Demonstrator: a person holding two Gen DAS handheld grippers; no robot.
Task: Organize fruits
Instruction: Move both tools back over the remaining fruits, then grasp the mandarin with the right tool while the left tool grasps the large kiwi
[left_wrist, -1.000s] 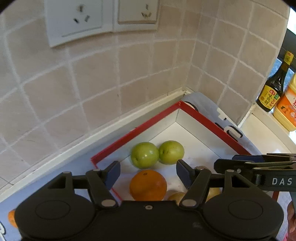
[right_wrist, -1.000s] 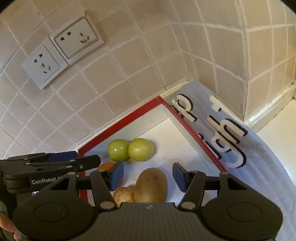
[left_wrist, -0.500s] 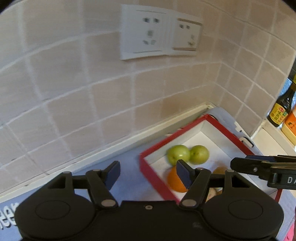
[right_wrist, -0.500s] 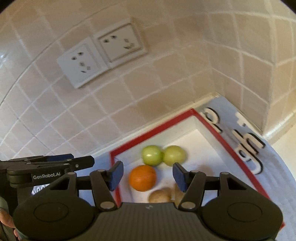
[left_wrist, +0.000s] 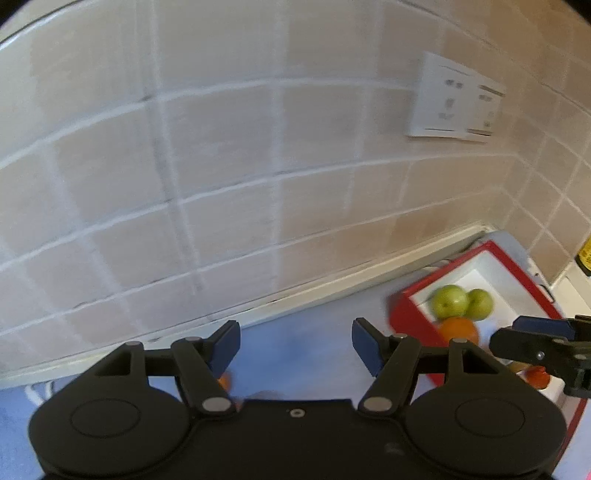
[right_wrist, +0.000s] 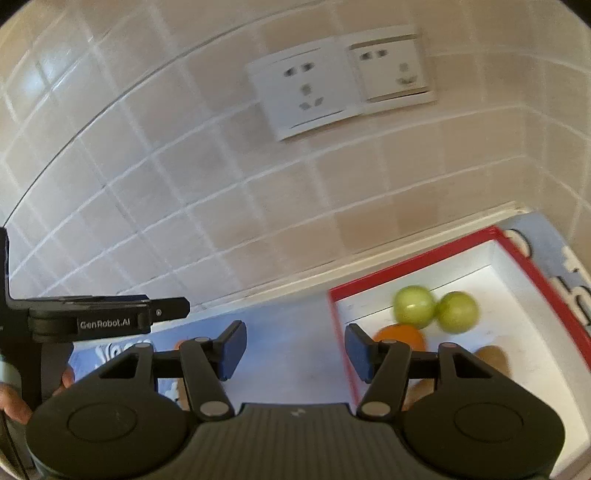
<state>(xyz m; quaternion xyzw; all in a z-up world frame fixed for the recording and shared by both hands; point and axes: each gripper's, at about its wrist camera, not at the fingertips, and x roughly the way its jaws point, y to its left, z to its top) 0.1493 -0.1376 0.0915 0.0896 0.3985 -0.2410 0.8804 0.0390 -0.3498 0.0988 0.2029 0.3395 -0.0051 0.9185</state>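
Fingers (left_wrist: 225, 341) parted and empty, bottle (left_wrist: 585, 254) only in left view

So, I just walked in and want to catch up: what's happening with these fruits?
A person holds two grippers, both open and empty. The left gripper and right gripper hover over the blue mat, beside the red-rimmed box. In the box lie two green fruits, an orange and brownish fruit.
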